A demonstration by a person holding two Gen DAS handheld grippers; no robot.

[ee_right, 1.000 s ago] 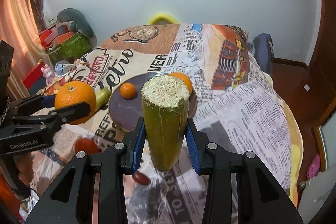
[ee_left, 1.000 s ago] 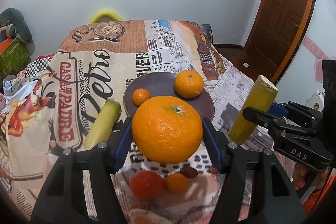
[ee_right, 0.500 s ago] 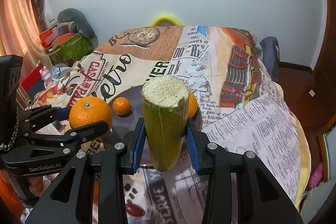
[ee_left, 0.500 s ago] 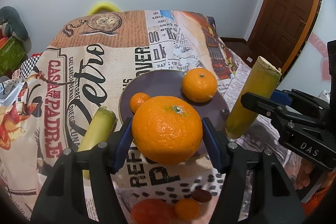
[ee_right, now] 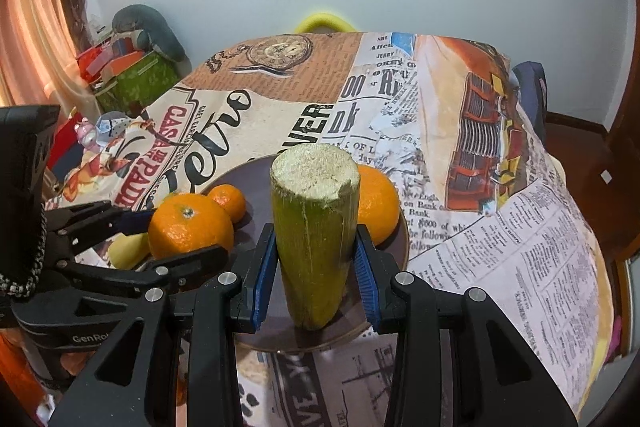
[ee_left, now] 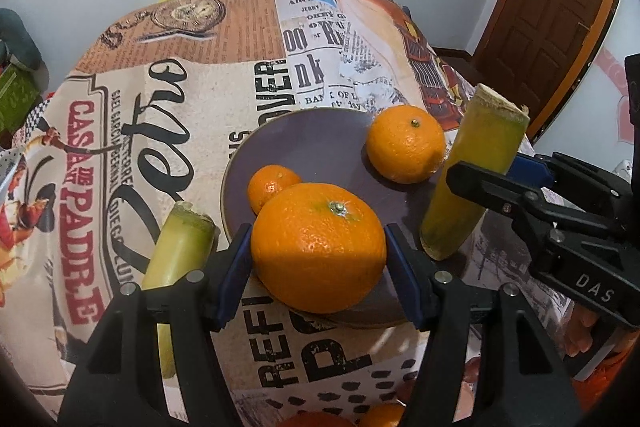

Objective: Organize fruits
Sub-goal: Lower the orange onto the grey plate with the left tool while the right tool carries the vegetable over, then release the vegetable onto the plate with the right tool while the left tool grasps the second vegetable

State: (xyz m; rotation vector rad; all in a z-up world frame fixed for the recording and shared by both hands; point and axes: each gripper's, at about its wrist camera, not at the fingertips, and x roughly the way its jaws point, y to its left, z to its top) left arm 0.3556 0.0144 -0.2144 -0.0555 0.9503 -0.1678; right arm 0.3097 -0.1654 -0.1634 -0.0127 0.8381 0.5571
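The left hand-held gripper point(ee_left: 318, 247) pinches a large orange point(ee_left: 318, 247) between its blue pads, stem end up, and holds it over the near edge of a dark purple plate point(ee_left: 304, 139) on the table point(ee_left: 180, 75), which is draped in a newspaper-print cloth. The right hand-held gripper point(ee_right: 314, 259) clamps a yellow-green length of sugarcane point(ee_right: 314, 227), as it looks, by its sides, the long axis close to upright with the pale cut end on top and the lower end hanging over the plate's near-right rim.

The relation that matters: the plate lies directly ahead of and below both hand-held grippers, so each load only has to go down and slightly forward. Judging by the left wrist view, the orange is the nearer to open plate surface, since the bare middle of the plate sits just beyond it.

On the plate already are a medium orange point(ee_left: 406, 143) toward the far right and a small mandarin point(ee_left: 272, 187) at the left, just behind the held orange. The bare patch between them looks big enough for the large orange. The cane will probably need tipping onto its side, as standing on end it would likely topple.

A second cane piece point(ee_left: 178, 251) lies on the cloth off the plate, just left of the left hand-held gripper. More orange fruit shows faintly at the bottom edge of the left wrist view, still to be gathered
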